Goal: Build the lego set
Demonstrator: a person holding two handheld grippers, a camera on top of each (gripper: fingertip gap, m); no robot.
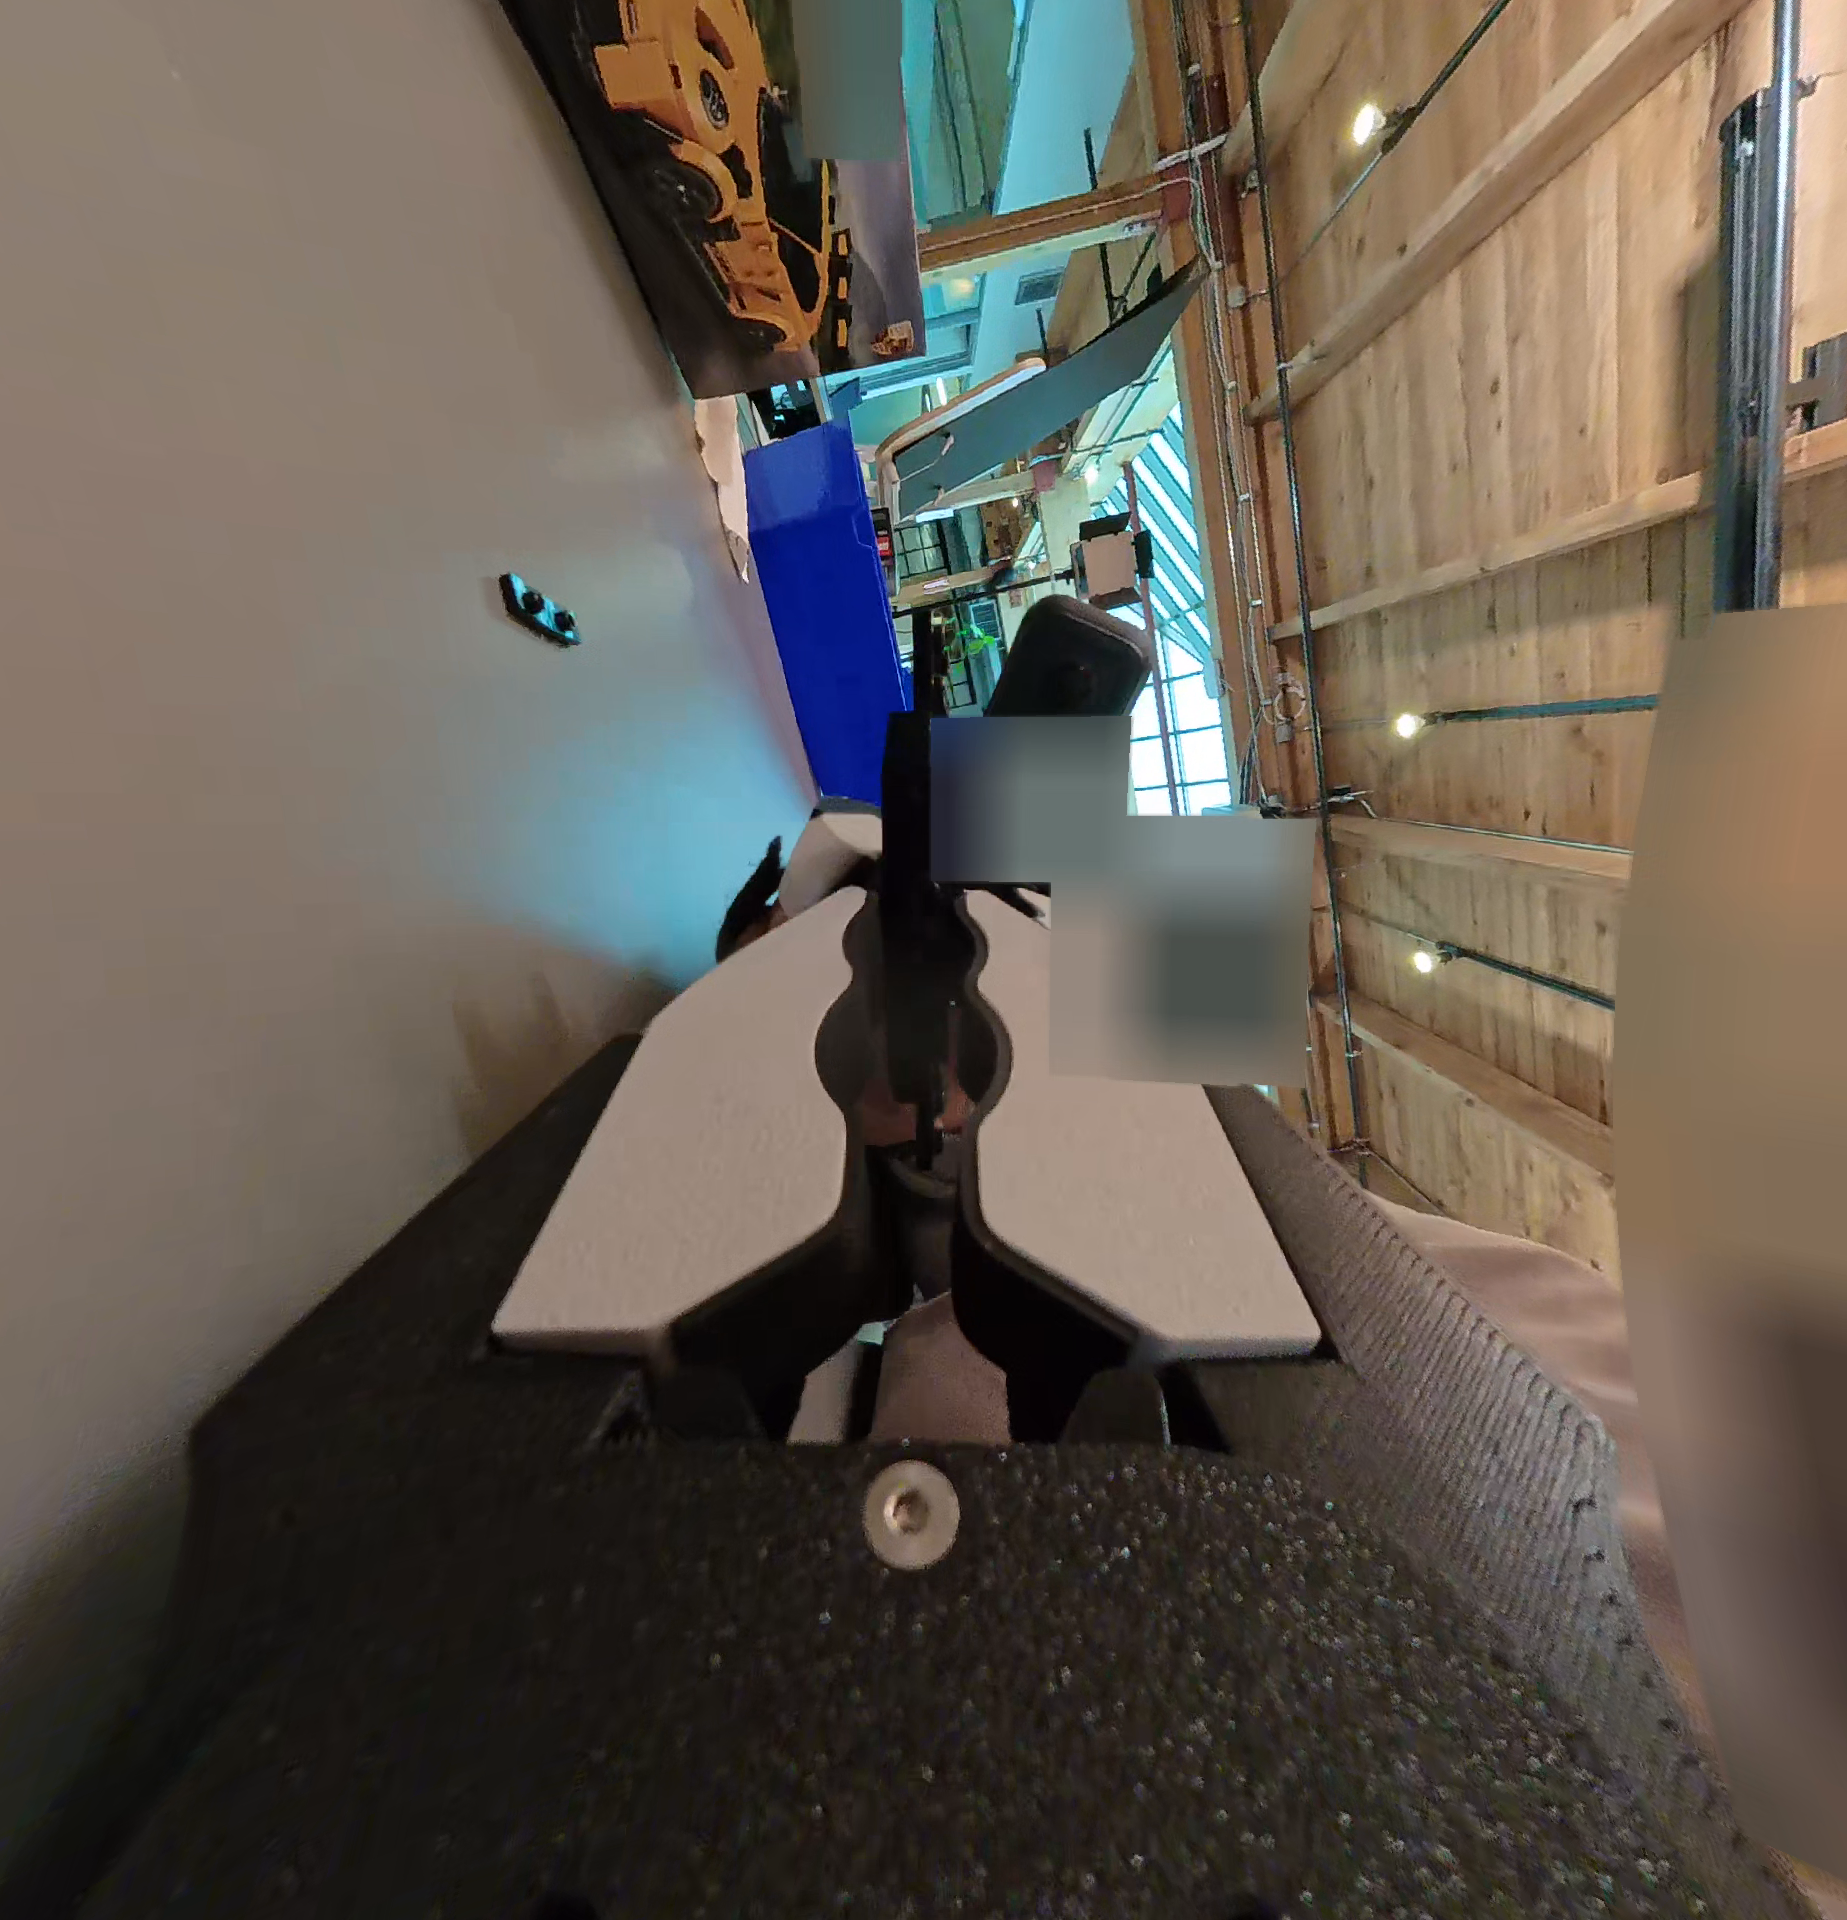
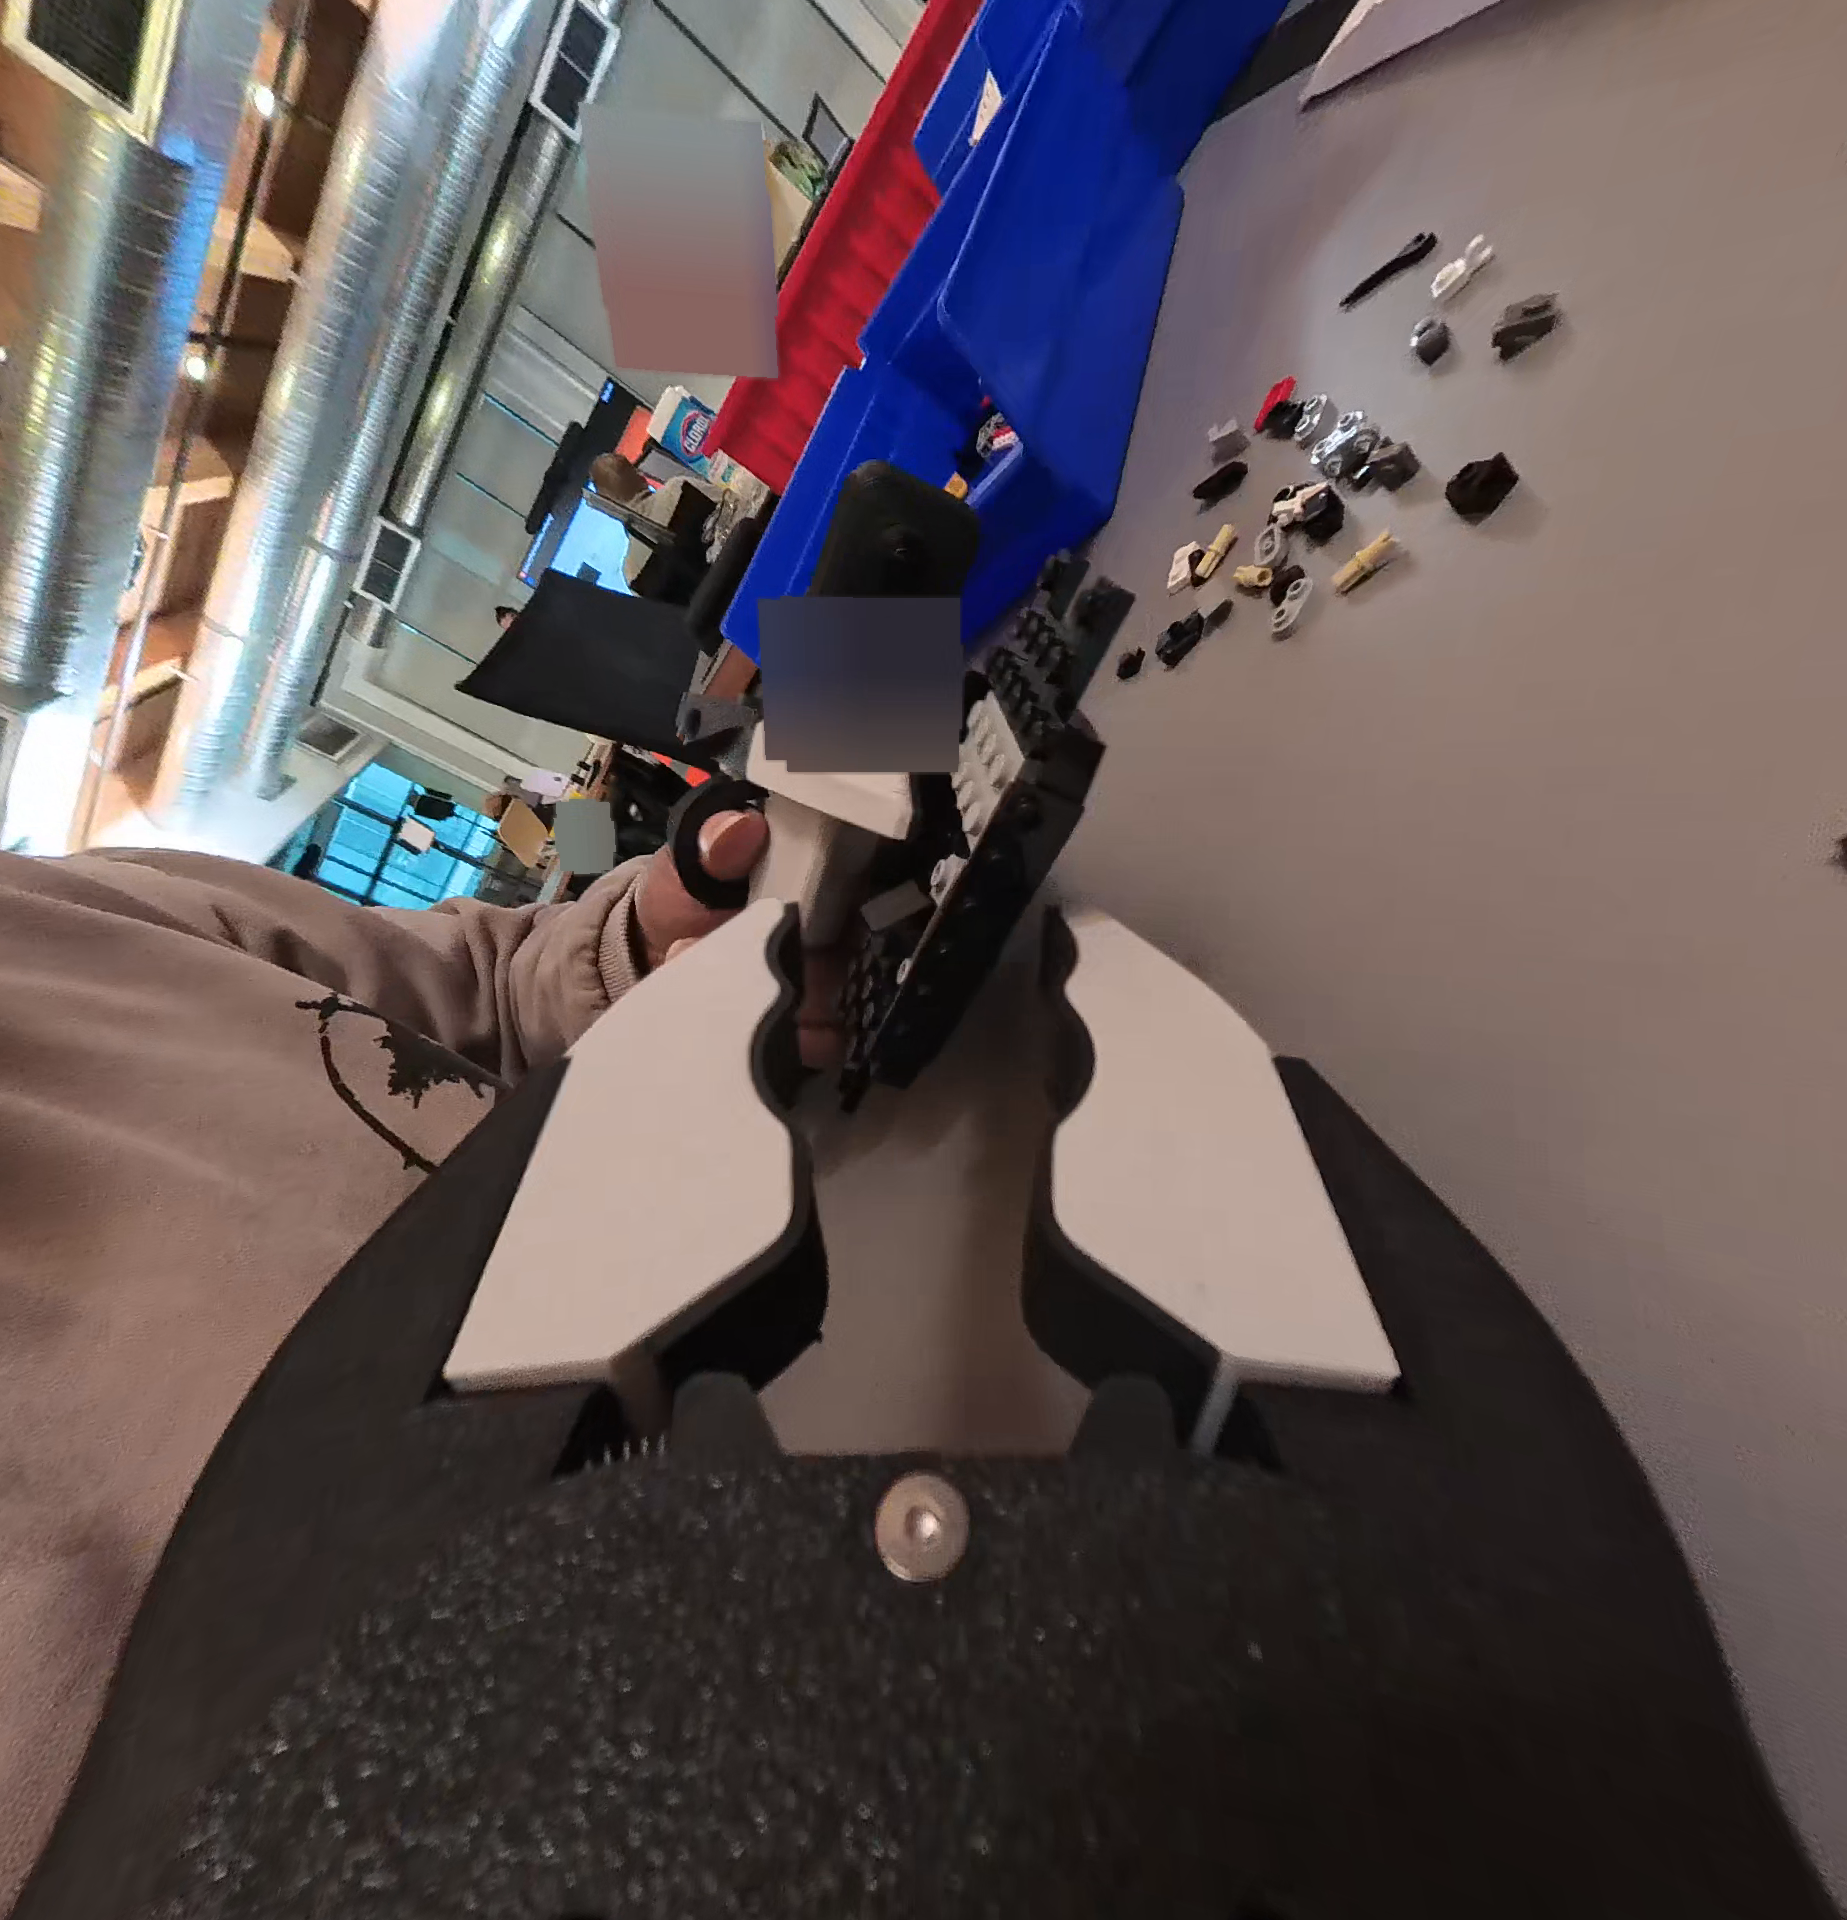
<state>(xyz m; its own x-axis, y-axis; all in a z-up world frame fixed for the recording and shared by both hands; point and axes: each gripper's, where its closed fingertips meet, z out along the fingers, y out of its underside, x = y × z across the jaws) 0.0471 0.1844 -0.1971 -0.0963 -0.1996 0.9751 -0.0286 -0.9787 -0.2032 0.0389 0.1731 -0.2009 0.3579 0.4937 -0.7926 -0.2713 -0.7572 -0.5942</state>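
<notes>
An open workshop or lab space: bare timber plank wall (image 1: 1470, 520) strung with cables and small lights, big silver air ducts (image 2: 306, 416) overhead, blue storage bins (image 2: 1054, 260) along a grey worktable (image 2: 1521, 935) scattered with small building pieces (image 2: 1303, 499)

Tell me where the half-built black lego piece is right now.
In the right wrist view the black lego assembly is mid-frame, held off the grey table by the left tongs, just ahead of the open right tongs.

Blue bins (image 2: 1044, 312) line the far edge of the grey tabletop (image 2: 1521, 935), walling that side. Scattered small bricks (image 2: 1303, 499) crowd the stretch just before them. Nearer, the tabletop lies open. One dark brick (image 1: 540, 610) sits alone, well apart.
</notes>
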